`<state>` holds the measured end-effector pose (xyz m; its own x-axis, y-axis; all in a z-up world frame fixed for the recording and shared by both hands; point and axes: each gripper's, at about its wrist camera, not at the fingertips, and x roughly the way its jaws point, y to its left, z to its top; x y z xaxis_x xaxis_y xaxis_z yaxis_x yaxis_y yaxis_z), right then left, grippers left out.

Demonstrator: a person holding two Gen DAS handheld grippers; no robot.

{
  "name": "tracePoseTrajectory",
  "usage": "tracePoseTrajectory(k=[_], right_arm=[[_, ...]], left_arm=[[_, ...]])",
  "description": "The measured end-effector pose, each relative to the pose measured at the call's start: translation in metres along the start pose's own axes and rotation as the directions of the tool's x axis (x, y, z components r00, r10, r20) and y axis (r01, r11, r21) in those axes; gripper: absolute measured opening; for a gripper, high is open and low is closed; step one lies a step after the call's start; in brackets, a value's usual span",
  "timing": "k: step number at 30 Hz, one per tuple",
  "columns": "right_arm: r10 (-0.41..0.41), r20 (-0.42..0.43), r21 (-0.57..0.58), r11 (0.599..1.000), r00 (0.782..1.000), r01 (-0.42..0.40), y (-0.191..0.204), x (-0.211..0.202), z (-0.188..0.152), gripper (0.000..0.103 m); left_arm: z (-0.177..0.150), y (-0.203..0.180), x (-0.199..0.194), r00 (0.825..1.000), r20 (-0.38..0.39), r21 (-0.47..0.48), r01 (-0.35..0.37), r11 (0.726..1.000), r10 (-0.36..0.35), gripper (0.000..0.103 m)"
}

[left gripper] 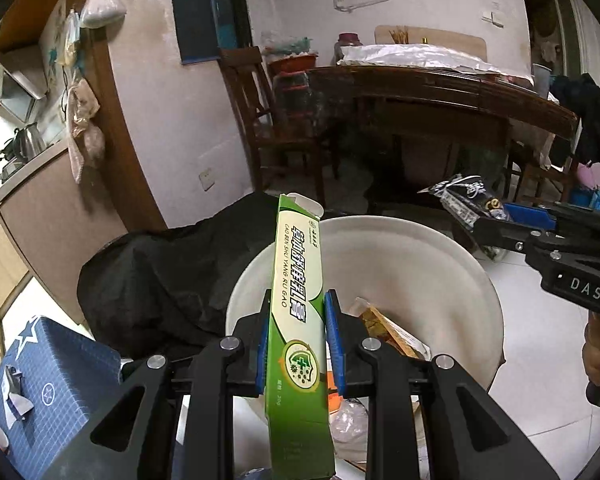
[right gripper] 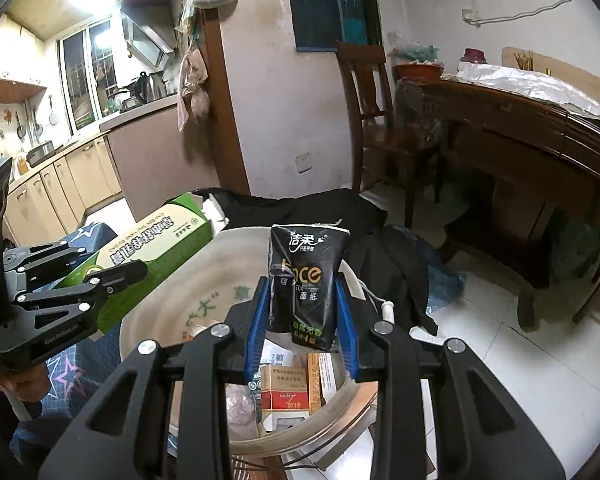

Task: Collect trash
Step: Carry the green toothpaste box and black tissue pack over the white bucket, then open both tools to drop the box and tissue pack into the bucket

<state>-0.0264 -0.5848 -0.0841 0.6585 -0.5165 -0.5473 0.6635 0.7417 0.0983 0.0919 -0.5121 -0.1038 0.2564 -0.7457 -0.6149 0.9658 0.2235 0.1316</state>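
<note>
My left gripper (left gripper: 296,320) is shut on a long green carton box (left gripper: 298,280), held upright over a white basin (left gripper: 440,264). In the right wrist view the same box (right gripper: 156,248) and left gripper (right gripper: 112,276) hang over the basin's left rim. My right gripper (right gripper: 302,308) is shut on a black tissue packet (right gripper: 306,280) above the basin (right gripper: 160,308). In the left wrist view the right gripper (left gripper: 488,228) holds the packet (left gripper: 464,196) at the right. The basin holds trash: a red-and-white cigarette box (right gripper: 286,396), wrappers (left gripper: 392,332) and paper.
A black cloth (left gripper: 160,276) lies behind the basin. A blue patterned box (left gripper: 48,388) sits at the left. A wooden chair (right gripper: 376,120) and a dark wooden table (right gripper: 520,128) stand behind. Kitchen cabinets (right gripper: 60,184) are at the left. White tile floor (right gripper: 500,352) lies to the right.
</note>
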Motion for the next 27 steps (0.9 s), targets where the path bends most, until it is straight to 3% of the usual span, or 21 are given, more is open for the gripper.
tracePoseTrajectory(k=[6,8,9,12,27], right_arm=[[0.026,-0.019,-0.001,1.000,0.999,-0.026,0.001,0.009,0.002,0.031],[0.067,-0.032,0.014,0.998,0.997,-0.067,0.000,0.014,0.003,0.034],[0.081,-0.039,0.022,0.997,0.996,-0.080,-0.002,0.018,0.005,0.040],[0.112,-0.052,0.057,0.992,0.992,-0.109,-0.006,0.025,0.006,0.043],[0.168,-0.060,0.138,0.978,0.984,-0.158,-0.015,0.033,0.006,0.048]], left_arm=[[0.001,-0.002,0.004,1.000,0.006,-0.002,0.014,1.000,-0.014,0.026],[0.002,0.003,0.007,0.999,-0.001,-0.020,0.054,0.998,-0.054,0.028],[0.001,0.006,0.007,0.998,-0.002,-0.029,0.058,0.998,-0.058,0.029],[0.000,0.008,0.011,0.997,-0.010,-0.031,0.074,0.997,-0.074,0.030],[0.000,0.018,0.007,0.999,-0.009,-0.064,0.045,0.997,-0.046,0.031]])
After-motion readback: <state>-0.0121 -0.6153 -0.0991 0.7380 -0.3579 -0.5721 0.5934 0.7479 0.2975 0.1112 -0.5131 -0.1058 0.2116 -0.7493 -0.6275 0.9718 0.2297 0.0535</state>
